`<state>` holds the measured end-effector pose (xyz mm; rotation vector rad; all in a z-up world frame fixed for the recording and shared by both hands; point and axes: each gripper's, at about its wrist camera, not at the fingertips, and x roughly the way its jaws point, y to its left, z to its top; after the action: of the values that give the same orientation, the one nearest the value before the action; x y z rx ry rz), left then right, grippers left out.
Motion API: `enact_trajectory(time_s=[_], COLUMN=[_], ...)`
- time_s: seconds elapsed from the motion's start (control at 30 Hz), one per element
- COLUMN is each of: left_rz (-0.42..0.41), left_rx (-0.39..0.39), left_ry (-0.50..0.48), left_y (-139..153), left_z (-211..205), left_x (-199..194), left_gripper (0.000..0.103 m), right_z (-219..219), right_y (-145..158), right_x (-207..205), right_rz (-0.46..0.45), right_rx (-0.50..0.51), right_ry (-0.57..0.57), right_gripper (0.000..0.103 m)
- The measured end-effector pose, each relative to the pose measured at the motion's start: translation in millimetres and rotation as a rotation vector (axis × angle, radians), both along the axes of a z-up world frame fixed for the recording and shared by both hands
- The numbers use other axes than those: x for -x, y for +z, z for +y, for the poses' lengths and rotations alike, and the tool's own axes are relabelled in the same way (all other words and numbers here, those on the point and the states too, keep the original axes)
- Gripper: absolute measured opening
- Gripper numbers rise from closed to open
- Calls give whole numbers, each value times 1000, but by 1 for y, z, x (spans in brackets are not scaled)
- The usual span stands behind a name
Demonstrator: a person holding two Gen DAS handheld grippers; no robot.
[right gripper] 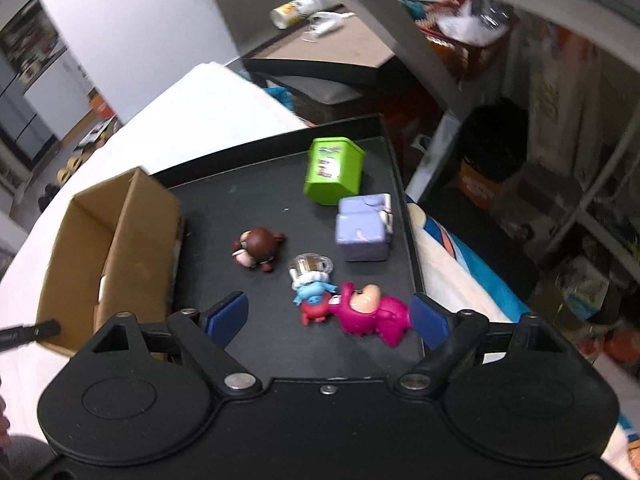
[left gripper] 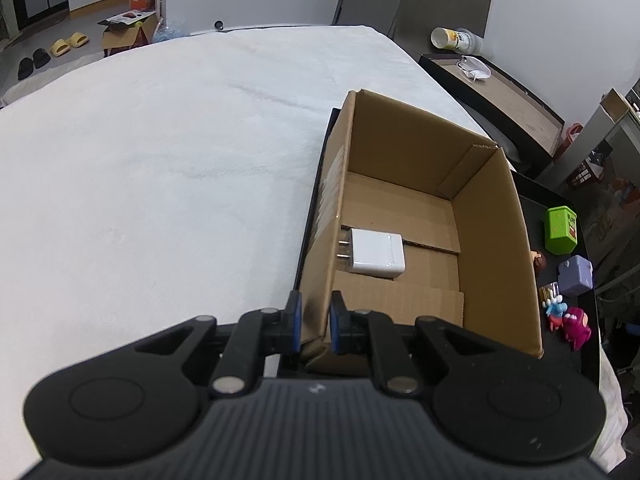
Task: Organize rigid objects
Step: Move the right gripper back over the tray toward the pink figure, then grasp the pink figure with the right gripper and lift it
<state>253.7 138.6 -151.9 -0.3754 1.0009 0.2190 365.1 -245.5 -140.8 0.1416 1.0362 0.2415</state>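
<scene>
Cardboard box: one white charger inside; six toys remain on black tray; left tongs pinching box wall, right tongs spread.

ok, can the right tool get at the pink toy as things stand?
Probably yes. The right tool is open, with the pink toy lying between its fingers; only the blue toy touches it on one side.
</scene>
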Motion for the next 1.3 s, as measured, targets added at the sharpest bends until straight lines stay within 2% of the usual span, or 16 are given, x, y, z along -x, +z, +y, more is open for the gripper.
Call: enact_trajectory(time_s=[0.27, 0.53, 0.73, 0.87, 0.93, 0.97, 1.07, 1.3], left_rz=[11, 15, 16, 20, 21, 22, 24, 23], left_rx=[0, -14, -16, -21, -20, -22, -28, -33], left_ry=[8, -4, -4, -5, -3, -3, -5, -8], left_y=[-2, -3, -4, -3, -3, -3, -3, -4], left_z=[0, -2, -3, -3, -3, -3, -4, -5], left_x=[-2, -4, -3, -3, -4, -4, -5, -5], left_gripper=[12, 13, 13, 13, 13, 13, 13, 13], right_z=[-9, -17, -11, -8, -6, -5, -9, -8], right_y=[-35, -53, -66, -67, -66, -66, -67, -50], right_x=[-6, -18, -26, -30, -29, -29, -28, -17], right_rz=[74, 118, 122, 85, 70, 69, 85, 54], right_rx=[-43, -92, -83, -86, -63, -45, -54, -62], right_ry=[-56, -105, -97, -113, -108, -103, -111, -81], right_gripper=[86, 87, 87, 87, 78, 63, 62, 62])
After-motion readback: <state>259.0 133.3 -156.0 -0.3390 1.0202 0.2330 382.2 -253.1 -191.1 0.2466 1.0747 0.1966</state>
